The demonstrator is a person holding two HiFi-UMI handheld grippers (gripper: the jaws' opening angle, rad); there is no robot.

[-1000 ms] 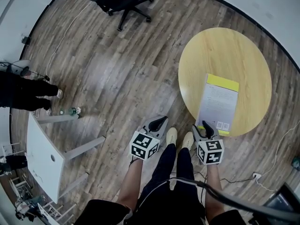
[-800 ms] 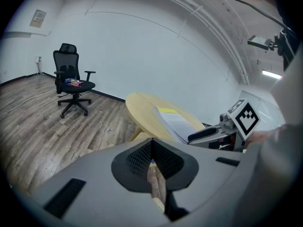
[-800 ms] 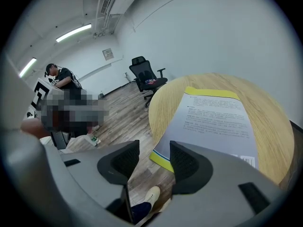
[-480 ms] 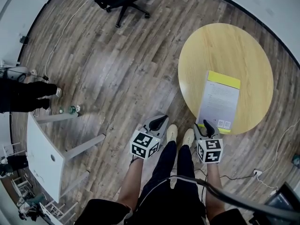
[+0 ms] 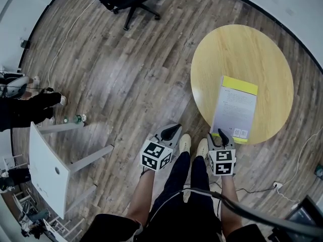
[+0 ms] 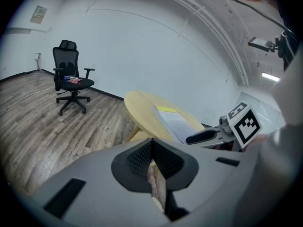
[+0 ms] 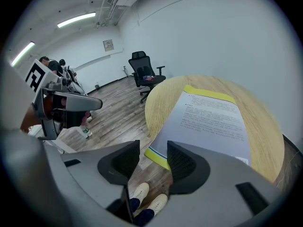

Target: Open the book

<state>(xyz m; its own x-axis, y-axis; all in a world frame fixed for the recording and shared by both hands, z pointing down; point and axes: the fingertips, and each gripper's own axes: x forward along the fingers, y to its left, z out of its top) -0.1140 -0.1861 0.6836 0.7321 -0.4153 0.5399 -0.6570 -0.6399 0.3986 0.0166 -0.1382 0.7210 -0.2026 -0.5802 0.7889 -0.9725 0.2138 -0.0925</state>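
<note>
1. Round table [image 5: 252, 44]: the closed book [image 5: 233, 110] lies flat near its front edge. Cover not lifted, so opening has not begun.
2. Right gripper [image 5: 220, 134]: jaws spread, empty, just short of the book's near end.
3. Left gripper [image 5: 173, 131]: jaws pressed together, empty, over the floor beside the table.

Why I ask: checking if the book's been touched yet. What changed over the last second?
Very little. The right gripper turned slightly and edged left at the near edge of the table; its jaws are apart and hold nothing. The book stayed closed in place, and the left gripper stayed shut and off the table.
</note>
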